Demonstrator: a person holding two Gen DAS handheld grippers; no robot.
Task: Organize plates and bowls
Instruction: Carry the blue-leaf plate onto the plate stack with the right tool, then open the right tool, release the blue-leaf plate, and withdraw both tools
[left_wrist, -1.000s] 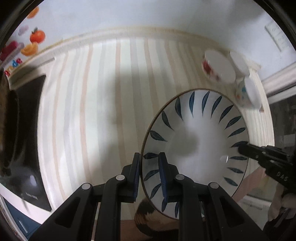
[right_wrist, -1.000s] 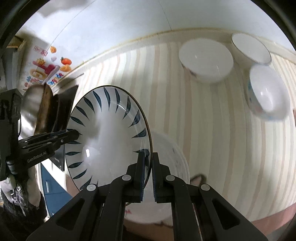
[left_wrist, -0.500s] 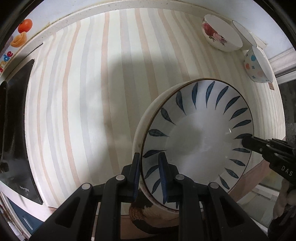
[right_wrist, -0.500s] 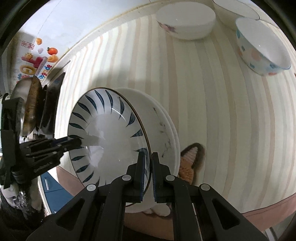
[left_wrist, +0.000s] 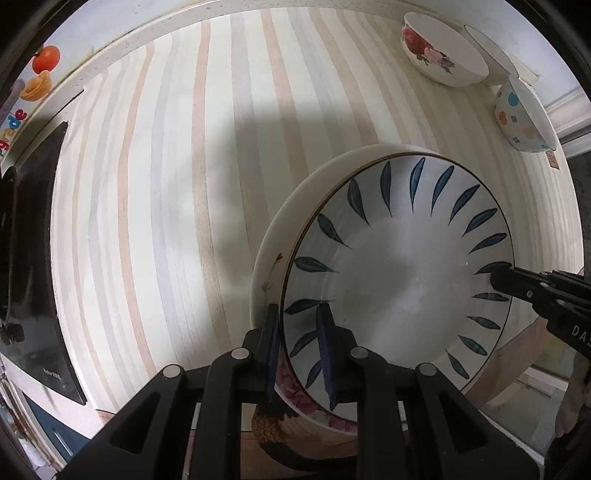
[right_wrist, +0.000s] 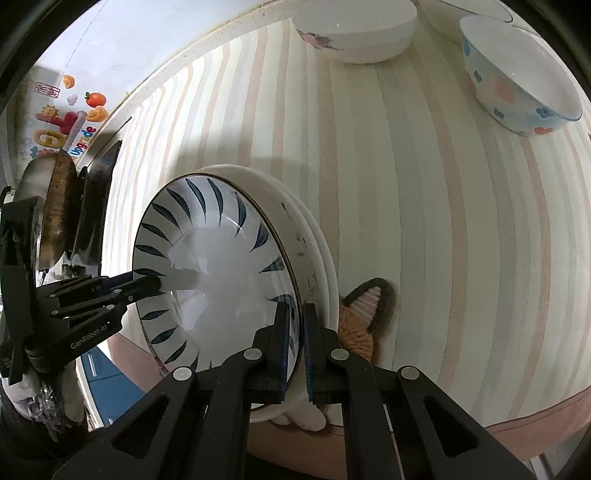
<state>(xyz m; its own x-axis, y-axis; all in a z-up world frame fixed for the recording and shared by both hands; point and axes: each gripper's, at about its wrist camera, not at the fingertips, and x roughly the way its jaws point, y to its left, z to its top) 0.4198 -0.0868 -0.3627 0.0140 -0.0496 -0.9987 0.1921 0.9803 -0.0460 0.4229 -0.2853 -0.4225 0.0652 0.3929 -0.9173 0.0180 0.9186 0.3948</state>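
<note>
A white plate with blue leaf marks (left_wrist: 399, 273) (right_wrist: 218, 266) is held by both grippers, just above or resting on a stack of white flower-print plates (left_wrist: 273, 258) (right_wrist: 314, 243); contact cannot be told. My left gripper (left_wrist: 297, 332) is shut on its left rim. My right gripper (right_wrist: 295, 332) is shut on its right rim, and shows in the left wrist view (left_wrist: 517, 284). The left gripper shows in the right wrist view (right_wrist: 147, 284).
Three bowls stand at the far right of the striped counter (left_wrist: 166, 184): a rose-print bowl (left_wrist: 439, 55) (right_wrist: 354, 29), a plain one (left_wrist: 491, 51) behind it, a dotted one (left_wrist: 524, 114) (right_wrist: 517, 85). A black stovetop (left_wrist: 33, 240) with pans (right_wrist: 62, 206) is on the left. A cat-shaped mat (right_wrist: 362, 317) lies under the stack.
Both grippers have lowered the leaf plate toward the counter, bringing it over and down to the flower-print stack. Both stay shut on its rim.
</note>
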